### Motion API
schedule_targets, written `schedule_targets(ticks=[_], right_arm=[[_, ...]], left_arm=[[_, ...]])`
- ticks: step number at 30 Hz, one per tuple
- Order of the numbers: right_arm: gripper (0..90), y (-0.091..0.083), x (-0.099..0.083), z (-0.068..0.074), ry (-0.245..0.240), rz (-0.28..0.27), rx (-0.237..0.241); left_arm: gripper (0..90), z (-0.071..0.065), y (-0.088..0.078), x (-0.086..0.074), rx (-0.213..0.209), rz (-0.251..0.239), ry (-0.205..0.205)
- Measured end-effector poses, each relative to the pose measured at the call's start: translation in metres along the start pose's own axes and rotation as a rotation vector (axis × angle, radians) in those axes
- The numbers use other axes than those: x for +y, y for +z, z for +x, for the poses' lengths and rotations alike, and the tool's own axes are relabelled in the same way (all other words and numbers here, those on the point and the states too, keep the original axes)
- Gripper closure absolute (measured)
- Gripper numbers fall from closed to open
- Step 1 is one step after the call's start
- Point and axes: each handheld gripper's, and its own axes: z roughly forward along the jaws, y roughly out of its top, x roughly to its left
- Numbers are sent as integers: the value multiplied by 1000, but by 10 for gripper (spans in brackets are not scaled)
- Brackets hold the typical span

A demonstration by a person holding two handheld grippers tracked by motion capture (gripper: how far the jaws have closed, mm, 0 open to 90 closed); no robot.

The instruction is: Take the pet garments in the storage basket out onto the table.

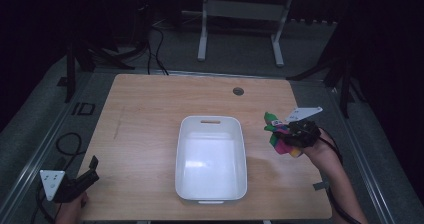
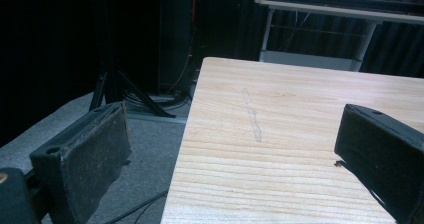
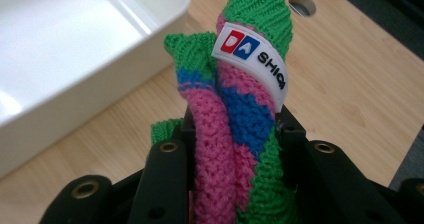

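Knit piece [image 3: 235, 109], striped pink, blue and green, with a white label reading "DA SHIQI" on its upper fold. It stands bunched between the two black jaws of the right gripper [image 3: 232, 134], which are pressed in on it from both sides; the knit bulges out above them. In the high view the knit [image 1: 278, 134] sits at the right gripper [image 1: 290, 134], over the right part of the table [image 1: 145, 114], just right of the bin [image 1: 211, 158] and not inside it. Whether the cloth's lower end touches the wood cannot be told.

Bin: white, rectangular, with a handle slot at its far rim, at the middle of the table, nothing in it. In the right gripper view its near corner [image 3: 75, 59] lies to the left of the knit, close by.

Right hand [image 1: 320, 151] comes in from the lower right, cable trailing along the forearm, grey plate on top of the gripper.

Table: light wood, with a round hole [image 1: 238, 91] near the far edge.

Left gripper [image 1: 85, 176] sits at the near left corner of the table, well apart from bin and knit. In the left gripper view its jaws stand spread wide with nothing between them, one over the floor, one over the wood [image 2: 280, 149].

Beyond the table: dark floor, cables, a pale metal frame [image 1: 240, 14].
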Motion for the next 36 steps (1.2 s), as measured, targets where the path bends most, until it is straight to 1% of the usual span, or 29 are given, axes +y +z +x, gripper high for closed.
schedule_targets(ticks=[3, 7, 9, 11, 12, 16, 21, 24, 27, 30, 32, 35, 36], right_arm=[[672, 12, -9, -2, 16, 14, 11], [670, 25, -18, -1, 38, 5, 28], [670, 33, -21, 0, 41, 10, 13], [670, 41, -23, 0, 44, 17, 15], [670, 46, -24, 0, 46, 23, 9], [670, 63, -27, -1, 55, 49, 19], [668, 81, -30, -2, 66, 57, 17], [668, 93, -32, -3, 69, 83, 24], [666, 102, -35, -2, 65, 100, 26], [659, 108, -38, 0, 73, 109, 31], [646, 114, -42, 3, 72, 120, 29], [629, 118, -44, 7, 60, 121, 20], [625, 118, -43, 7, 63, 125, 18]], left_arm=[[18, 0, 0, 0, -1, 0, -2], [18, 0, 0, 0, 0, 0, -1], [18, 0, 0, 0, 0, 0, -1], [18, 0, 0, 0, 0, -1, 1], [18, 0, 0, 0, 0, -1, 1], [18, 0, 0, 0, 0, -1, -3], [18, 0, 0, 0, -1, -3, -5], [18, 0, 0, 0, -1, -2, -4], [18, 0, 0, 0, -1, -4, -5], [18, 1, 0, 0, -1, -4, -6], [18, 1, 0, 0, 0, -3, -6], [18, 0, 0, 0, 1, -3, -6], [18, 0, 0, 0, 2, -3, -6]])
